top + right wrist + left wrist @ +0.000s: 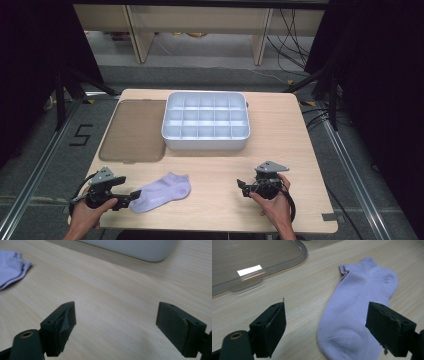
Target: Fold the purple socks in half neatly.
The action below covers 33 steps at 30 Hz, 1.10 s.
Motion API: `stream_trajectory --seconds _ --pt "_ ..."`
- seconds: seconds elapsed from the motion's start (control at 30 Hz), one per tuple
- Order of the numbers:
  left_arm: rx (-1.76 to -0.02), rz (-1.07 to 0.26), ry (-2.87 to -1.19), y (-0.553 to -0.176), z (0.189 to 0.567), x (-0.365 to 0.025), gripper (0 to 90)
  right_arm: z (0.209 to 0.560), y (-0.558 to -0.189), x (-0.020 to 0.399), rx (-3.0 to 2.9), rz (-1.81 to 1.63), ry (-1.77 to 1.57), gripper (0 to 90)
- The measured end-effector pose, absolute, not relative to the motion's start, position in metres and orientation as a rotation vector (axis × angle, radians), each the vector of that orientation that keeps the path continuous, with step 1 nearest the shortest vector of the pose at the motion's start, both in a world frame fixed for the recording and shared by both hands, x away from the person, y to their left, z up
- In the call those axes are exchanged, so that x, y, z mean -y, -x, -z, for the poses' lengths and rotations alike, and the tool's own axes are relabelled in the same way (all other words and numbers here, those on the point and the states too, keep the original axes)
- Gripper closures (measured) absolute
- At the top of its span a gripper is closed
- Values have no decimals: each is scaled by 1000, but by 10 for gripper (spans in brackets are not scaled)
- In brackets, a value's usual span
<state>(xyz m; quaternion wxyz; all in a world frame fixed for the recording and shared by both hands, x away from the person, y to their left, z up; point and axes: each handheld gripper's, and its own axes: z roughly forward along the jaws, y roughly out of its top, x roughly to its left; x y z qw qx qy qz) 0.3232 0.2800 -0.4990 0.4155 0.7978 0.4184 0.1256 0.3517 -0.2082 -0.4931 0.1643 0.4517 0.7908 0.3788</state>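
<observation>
A pale wooden table (pixel 210 175) stands in front of the person, and on its far half sits a white plastic organiser box (pixel 205 121), wide and shallow, its inside cut by thin walls into a grid of small square compartments. Every compartment that can be seen from above is bare; nothing lies in any of them. Just to the left of the box, touching or very nearly touching its side, a translucent brownish lid (pixel 134 130) lies flat on the table with its rounded corners and a small tab on the near edge.

On the near half of the table, left of the middle, a lilac ankle sock (pixel 161 192) lies flat and stretched out, its cuff toward the right and far side, its toe toward the near left. It is well apart from the box and lies outside it.

The left gripper (pixel 131 195) is held low at the near left corner of the table, its jaws spread wide. In the left gripper view the toe end of the sock lies on the table between the two black jaws, nearer to the right-hand one, and neither pad presses on the cloth.

The right gripper (pixel 242 187) is held over the near right part of the table, pointing left toward the sock, its jaws spread just as wide with only bare wood between them. In the right gripper view the sock's cuff lies far off at the upper left and the rounded near corner of the box lies at the top.
</observation>
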Motion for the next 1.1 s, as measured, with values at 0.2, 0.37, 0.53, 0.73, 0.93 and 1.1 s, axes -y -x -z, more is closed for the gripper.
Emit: stream_trajectory --seconds 0.2,0.37,0.53,0.73,0.93,1.1 --pt "-1073 -307 -1947 -321 499 -277 153 492 -350 198 -2293 -1116 -1239 187" --pt "-1062 -299 -1966 -321 498 -278 150 490 -349 183 -2323 -1164 -1179 211" --pt "-1063 -310 -1955 -320 497 -278 149 488 -347 169 -2356 -1195 -1137 273" --pt "-1032 -310 -1947 -318 497 -279 148 482 -347 154 -2391 -1274 -1082 463" --pt "-1031 -327 -1948 -318 496 -278 152 479 -353 126 -2427 -1283 -976 623" --pt "-1030 -331 -1948 -318 497 -279 155 477 -355 94 -2470 -1307 -847 776"
